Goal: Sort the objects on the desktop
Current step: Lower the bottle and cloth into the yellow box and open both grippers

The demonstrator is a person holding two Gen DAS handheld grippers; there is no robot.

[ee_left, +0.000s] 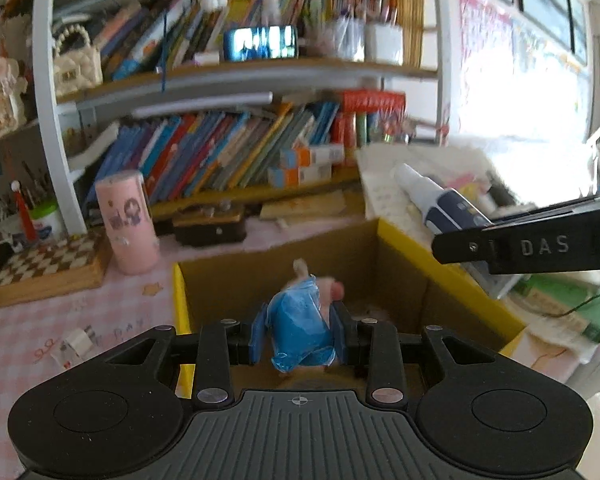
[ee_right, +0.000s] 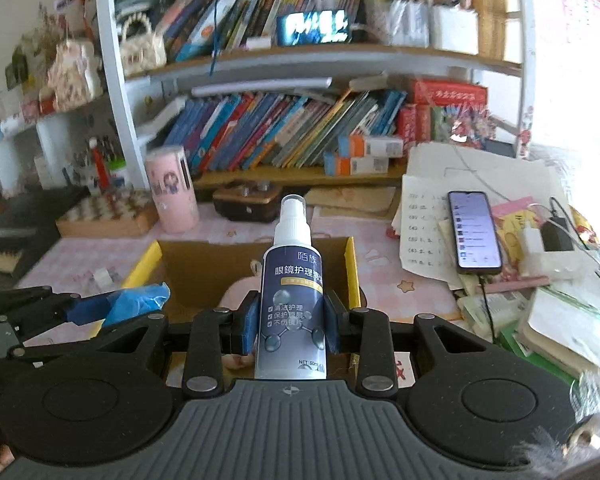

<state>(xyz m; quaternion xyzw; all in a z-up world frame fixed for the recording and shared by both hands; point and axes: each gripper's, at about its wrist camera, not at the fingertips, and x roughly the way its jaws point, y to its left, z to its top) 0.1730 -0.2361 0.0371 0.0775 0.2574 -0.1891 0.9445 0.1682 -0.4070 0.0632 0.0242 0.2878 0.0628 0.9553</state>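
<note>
My left gripper [ee_left: 299, 334] is shut on a small doll in a blue dress [ee_left: 302, 326] and holds it over the open yellow-rimmed cardboard box [ee_left: 412, 248]. The doll also shows at the left of the right wrist view [ee_right: 138, 300]. My right gripper [ee_right: 291, 322] is shut on a dark blue and white lens-cleaner spray bottle [ee_right: 293, 292], upright, above the near side of the box [ee_right: 352, 268]. The bottle appears in the left wrist view [ee_left: 436, 200] at the right, over the box's right wall.
A pink cylinder [ee_right: 172, 192], a chessboard box [ee_left: 48, 268] and a dark wooden box [ee_right: 246, 202] stand behind the cardboard box. A phone [ee_right: 474, 234] lies on papers to the right. A small white item [ee_left: 74, 344] lies left of the box. Bookshelves fill the back.
</note>
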